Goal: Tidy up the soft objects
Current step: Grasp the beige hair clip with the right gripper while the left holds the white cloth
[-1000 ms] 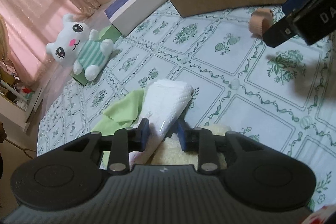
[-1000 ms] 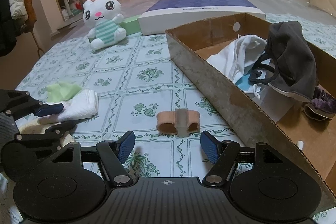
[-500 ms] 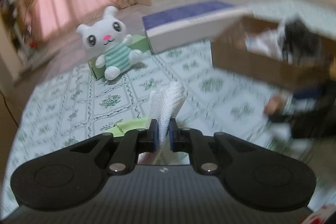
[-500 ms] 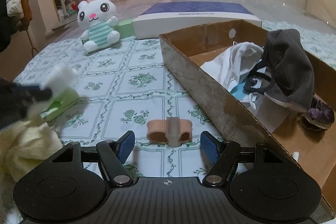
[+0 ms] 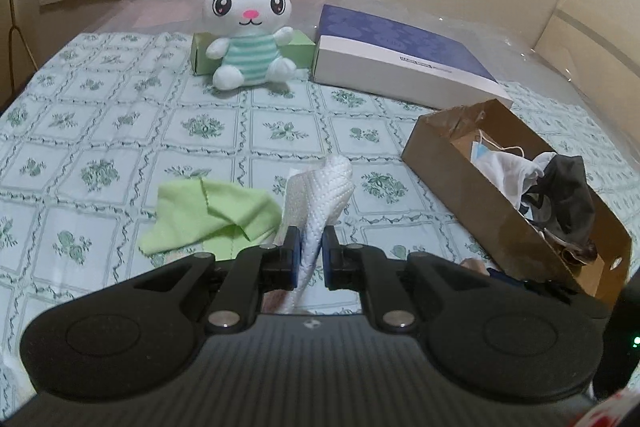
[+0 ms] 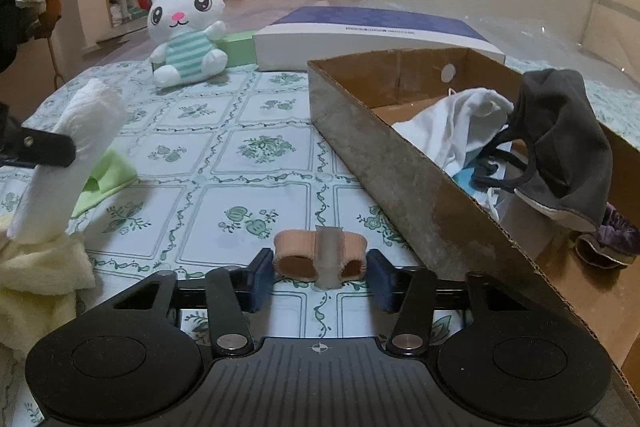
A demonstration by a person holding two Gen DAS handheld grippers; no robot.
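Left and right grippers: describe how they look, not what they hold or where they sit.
Both the left gripper and the right gripper share one design: matte black bodies with ribbed tops, two round raised discs, angled black linkages with silver rivets, and blue finger pads. A small white crosshair mark sits at the centre of each. No cables or sleeves show.

Left claw [image 5: 311, 253] clamped, right claw [image 6: 320, 277] spread.
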